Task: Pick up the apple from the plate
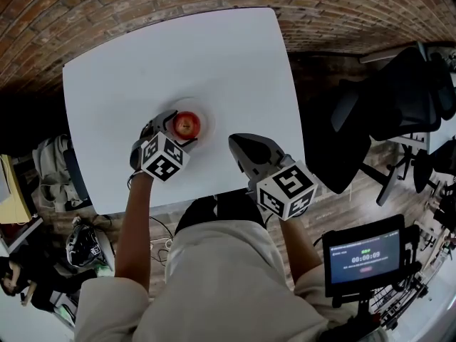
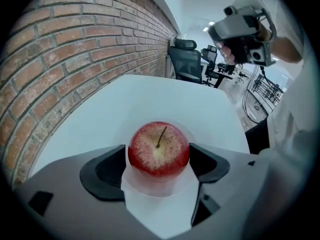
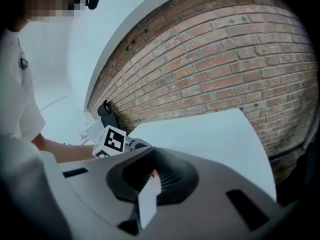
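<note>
Left gripper view: apple [image 2: 159, 149], on its plate [image 2: 152, 188], sits squarely inside the left tool [image 2: 158, 158], jaws clamping it; right tool [image 3: 149, 178] closed, farther

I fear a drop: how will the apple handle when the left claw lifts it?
The apple looks round and smooth, so it may slip or roll if the left claw pinches off-centre. Its unwrinkled skin suggests firm flesh that won't squash. The plate looks thin and might shift.
</note>
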### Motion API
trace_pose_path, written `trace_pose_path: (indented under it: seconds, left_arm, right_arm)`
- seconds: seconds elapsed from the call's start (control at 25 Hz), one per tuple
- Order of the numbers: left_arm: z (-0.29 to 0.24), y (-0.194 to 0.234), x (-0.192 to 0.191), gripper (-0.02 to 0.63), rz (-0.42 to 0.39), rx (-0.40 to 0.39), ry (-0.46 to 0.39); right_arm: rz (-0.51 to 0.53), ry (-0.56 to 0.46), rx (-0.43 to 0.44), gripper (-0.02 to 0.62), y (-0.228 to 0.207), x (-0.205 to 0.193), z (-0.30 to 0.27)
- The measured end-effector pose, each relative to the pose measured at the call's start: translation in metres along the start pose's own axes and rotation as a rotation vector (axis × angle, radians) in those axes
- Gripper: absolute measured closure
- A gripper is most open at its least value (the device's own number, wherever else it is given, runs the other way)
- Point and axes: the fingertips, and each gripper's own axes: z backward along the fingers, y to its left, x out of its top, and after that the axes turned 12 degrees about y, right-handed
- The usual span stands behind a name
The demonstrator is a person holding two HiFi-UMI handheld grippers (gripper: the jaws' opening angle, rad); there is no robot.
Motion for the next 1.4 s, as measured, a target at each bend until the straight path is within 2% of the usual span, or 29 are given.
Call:
trace_pose_path:
  seconds: [0.68, 1.4]
  left_arm:
    - [-0.005, 0.001, 0.0, 0.219, 0.007, 0.024, 0.025]
    - [0.004, 0.002, 0.012, 0.221, 0.023, 0.045, 0.004]
  right_arm:
    - [0.023, 0.008, -0.009, 0.595, 0.002, -0.004, 0.003]
    - [0.021, -0.013, -0.017, 0.595, -0.003, -0.002, 0.017]
